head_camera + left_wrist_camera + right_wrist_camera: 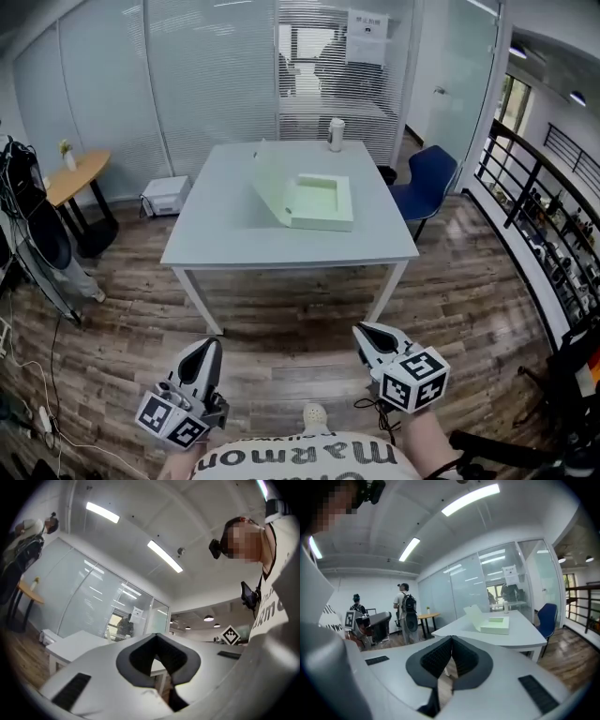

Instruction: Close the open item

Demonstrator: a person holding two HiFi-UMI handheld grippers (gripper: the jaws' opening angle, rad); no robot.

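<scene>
A pale green box (321, 202) lies open near the middle of the white table (225, 234), its lid (270, 184) tilted up on the left side. The right gripper view shows the same box (495, 625) far ahead with the lid (474, 615) raised. Both grippers hang low near the person's body, well short of the table and over the wooden floor. My left gripper (208, 344) is shut and holds nothing; its tips meet in its own view (157, 635). My right gripper (365, 330) is likewise shut and empty (451, 639).
A white cup (336, 134) stands at the table's far edge. A blue chair (427, 178) sits at the right of the table. A round wooden table (77, 174) and a white device (167, 195) on the floor are at the left. Two people (405, 612) stand far off.
</scene>
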